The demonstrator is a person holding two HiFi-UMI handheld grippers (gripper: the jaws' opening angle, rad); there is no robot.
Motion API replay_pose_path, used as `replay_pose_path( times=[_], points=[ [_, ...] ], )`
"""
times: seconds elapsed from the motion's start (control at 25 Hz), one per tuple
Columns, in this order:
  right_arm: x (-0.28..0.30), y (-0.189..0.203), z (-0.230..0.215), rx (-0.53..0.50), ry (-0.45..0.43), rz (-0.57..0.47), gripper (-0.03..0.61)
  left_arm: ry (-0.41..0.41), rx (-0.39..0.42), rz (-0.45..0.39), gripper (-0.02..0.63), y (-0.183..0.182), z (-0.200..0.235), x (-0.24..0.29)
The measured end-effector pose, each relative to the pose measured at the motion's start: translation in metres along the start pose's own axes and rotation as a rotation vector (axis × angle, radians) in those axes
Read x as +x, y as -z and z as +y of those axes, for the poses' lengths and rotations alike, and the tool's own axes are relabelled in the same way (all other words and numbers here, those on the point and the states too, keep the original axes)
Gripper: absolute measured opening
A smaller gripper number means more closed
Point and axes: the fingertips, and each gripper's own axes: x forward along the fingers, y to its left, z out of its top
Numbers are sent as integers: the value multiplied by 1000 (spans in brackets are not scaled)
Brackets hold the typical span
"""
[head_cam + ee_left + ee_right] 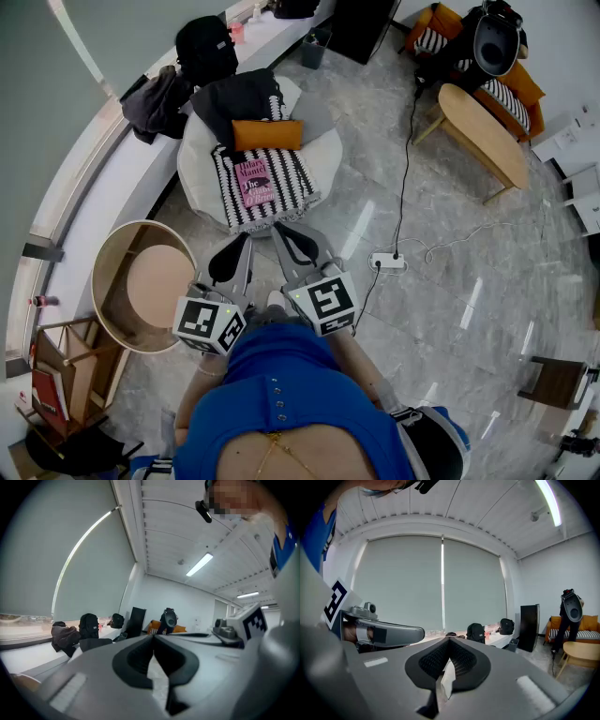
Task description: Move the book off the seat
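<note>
Book (254, 182) looks light, stiff, flat on soft striped blanket (286, 187); pinch its near edge. Your left gripper (242, 240), right gripper (280, 231) both closed, empty, short of seat (324, 155).

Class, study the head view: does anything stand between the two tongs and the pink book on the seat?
Nothing visible does. The book lies on the striped blanket on the seat; the orange cushion sits beyond it. The left tongs and right tongs, both shut, point toward it.
</note>
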Motion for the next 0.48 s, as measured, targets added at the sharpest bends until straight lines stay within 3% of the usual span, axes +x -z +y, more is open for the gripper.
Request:
replay_pose_path(
  times=[0.48],
  points=[
    [-12, 4, -43, 59, 30, -40, 0, -63, -59, -22, 3, 5, 13, 11]
  ],
)
